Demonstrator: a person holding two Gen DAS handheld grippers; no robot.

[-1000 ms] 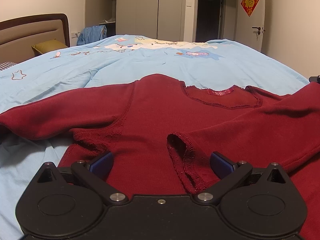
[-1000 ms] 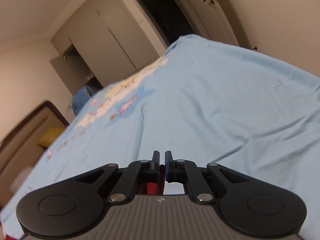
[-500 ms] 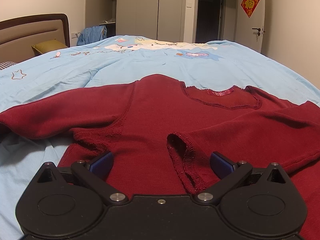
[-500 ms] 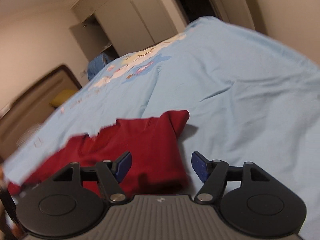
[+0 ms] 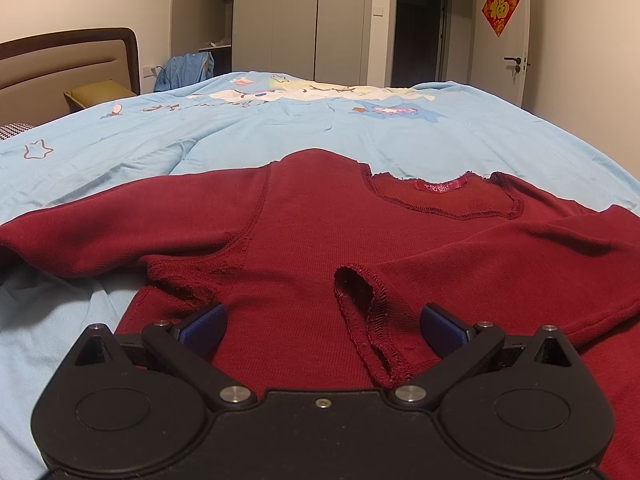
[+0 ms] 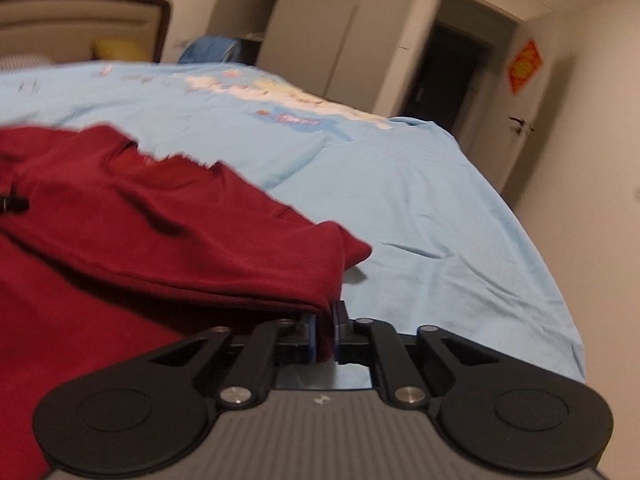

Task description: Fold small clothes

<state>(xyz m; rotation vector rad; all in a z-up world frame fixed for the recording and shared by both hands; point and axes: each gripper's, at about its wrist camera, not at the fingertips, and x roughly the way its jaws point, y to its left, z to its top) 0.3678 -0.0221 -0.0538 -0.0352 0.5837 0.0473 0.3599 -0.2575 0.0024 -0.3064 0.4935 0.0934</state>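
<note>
Dark red knit, a small long-sleeved sweater [image 5: 304, 240] lies spread flat on the light blue bedspread [image 5: 360, 132], its left sleeve [image 5: 120, 224] stretched out sideways and its right sleeve [image 5: 500, 264] folded across the chest, cuff [image 5: 360, 292] open toward the camera. The left gripper [image 5: 322, 322] hovers low over the hem with its blue-padded fingers [image 5: 202, 322] wide apart, holding nothing. Further right, the right gripper [image 6: 324, 330] has its fingers pressed together on a fold of the sweater's right side, near the bed's edge.
</note>
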